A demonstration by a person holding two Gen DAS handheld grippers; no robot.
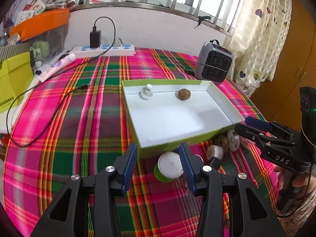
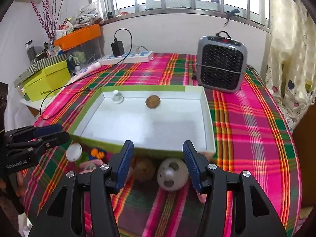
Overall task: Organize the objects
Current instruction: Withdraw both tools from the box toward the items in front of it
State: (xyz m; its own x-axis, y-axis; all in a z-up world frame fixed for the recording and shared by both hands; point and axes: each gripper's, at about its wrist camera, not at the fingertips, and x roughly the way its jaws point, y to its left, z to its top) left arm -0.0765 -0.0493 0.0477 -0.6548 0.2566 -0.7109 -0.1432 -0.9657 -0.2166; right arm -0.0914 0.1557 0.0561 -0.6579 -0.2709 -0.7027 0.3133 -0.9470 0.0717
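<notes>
Both-ways: "DAS" on right tool, "GenRobot.AI" on left tool (both wide apart, empty).

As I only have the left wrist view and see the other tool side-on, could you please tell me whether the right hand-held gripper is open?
Observer: Yes. The right wrist view shows the right hand-held gripper wide open, gripping nothing.
Operator: Thank you. What does it line up with?
Observer: A white face ball lies on the cloth in line with the gap, and a walnut lies beside it, nearer the left pad.
Operator: Is anything hidden behind my own fingers?
Observer: A small orange toy lies beside the green jar, just in front of the box.
</notes>
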